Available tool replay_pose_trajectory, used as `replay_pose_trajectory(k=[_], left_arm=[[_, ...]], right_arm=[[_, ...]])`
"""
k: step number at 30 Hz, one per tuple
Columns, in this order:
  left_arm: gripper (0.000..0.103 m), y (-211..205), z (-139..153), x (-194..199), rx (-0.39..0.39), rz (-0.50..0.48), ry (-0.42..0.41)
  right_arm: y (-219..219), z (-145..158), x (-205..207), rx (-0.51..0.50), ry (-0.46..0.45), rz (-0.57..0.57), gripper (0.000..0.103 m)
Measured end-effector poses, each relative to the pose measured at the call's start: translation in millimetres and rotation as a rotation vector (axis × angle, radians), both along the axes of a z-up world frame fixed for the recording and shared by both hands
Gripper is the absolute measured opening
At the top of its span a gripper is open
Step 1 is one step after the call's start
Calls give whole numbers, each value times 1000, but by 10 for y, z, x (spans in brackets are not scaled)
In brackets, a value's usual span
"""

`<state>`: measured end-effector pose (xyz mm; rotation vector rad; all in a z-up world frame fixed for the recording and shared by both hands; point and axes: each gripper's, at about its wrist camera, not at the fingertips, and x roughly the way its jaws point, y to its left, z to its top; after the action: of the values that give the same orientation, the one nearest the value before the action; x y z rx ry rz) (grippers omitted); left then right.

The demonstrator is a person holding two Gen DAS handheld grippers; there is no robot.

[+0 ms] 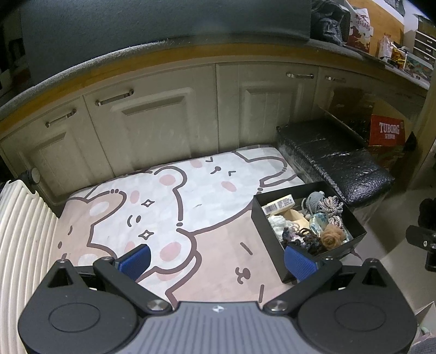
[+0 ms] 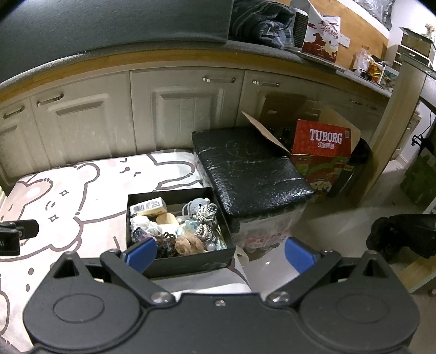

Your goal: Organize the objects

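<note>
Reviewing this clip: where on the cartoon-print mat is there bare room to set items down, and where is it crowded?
The cartoon-print mat is bare from the cabinet doors down to the left gripper, and from the ribbed white radiator across to the black box. The box is crowded with hair ties and trinkets, on the mat's right edge beside the black wrapped bundle.

Sitting against cream cabinets [image 2: 177, 114]: black wrapped bundle [image 2: 250, 174], red Tuborg box [image 2: 321, 144] just beside it in open cardboard. Lying on counter [image 2: 259, 46]: folded dark clothes [image 2: 261, 19], snack bags [image 1: 392, 49].
</note>
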<state>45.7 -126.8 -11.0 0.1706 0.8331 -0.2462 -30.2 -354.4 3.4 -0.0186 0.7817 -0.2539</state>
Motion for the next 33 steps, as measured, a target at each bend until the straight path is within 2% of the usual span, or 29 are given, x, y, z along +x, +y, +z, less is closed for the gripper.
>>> replay_pose_trajectory(k=[33], left_arm=[[103, 8, -11, 18, -1, 2, 13]], right_arm=[[2, -10, 13, 14, 6, 1, 102]])
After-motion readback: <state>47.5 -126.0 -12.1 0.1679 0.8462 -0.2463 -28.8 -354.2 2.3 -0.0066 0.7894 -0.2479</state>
